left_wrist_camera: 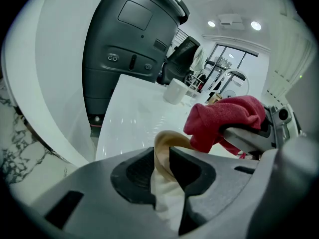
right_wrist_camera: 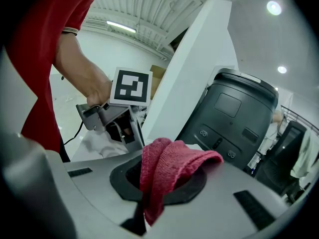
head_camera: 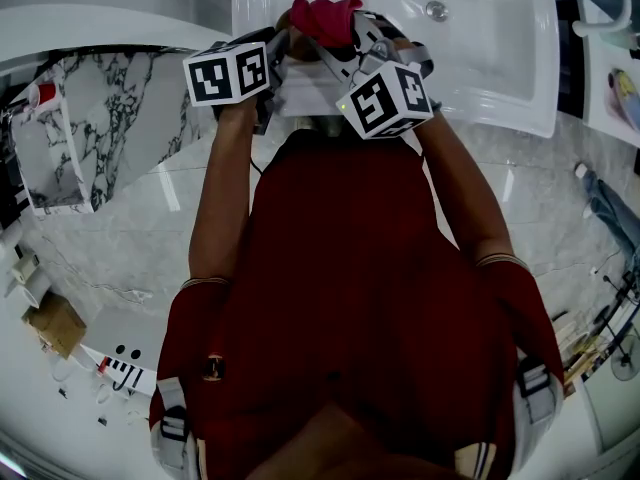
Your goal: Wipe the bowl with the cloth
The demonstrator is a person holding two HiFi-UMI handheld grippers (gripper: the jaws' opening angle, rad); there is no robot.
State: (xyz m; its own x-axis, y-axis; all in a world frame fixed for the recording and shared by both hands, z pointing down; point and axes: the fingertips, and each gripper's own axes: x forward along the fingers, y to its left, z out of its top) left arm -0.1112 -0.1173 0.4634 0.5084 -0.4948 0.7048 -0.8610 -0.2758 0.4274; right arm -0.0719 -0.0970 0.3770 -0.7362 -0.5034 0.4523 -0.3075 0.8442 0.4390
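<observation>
My left gripper [left_wrist_camera: 162,166] is shut on the bowl [left_wrist_camera: 167,148]; a tan rim and a white wall show between its jaws. The red cloth [right_wrist_camera: 167,166] is folded and pinched in my right gripper [right_wrist_camera: 154,183], which is shut on it. In the head view both grippers are held close together above the white table, the left gripper [head_camera: 272,53] beside the right gripper [head_camera: 345,43]. The cloth [head_camera: 325,18] sticks up between them, just past the bowl [head_camera: 305,93]. From the left gripper view the cloth [left_wrist_camera: 224,121] hangs right next to the bowl's rim; whether they touch is unclear.
A dark grey machine [left_wrist_camera: 129,49] stands on the white table [head_camera: 480,48] ahead, with a white cup [left_wrist_camera: 175,91] beyond it. A marble-topped counter [head_camera: 110,118] lies to the left and a cardboard box [head_camera: 55,323] sits on the floor.
</observation>
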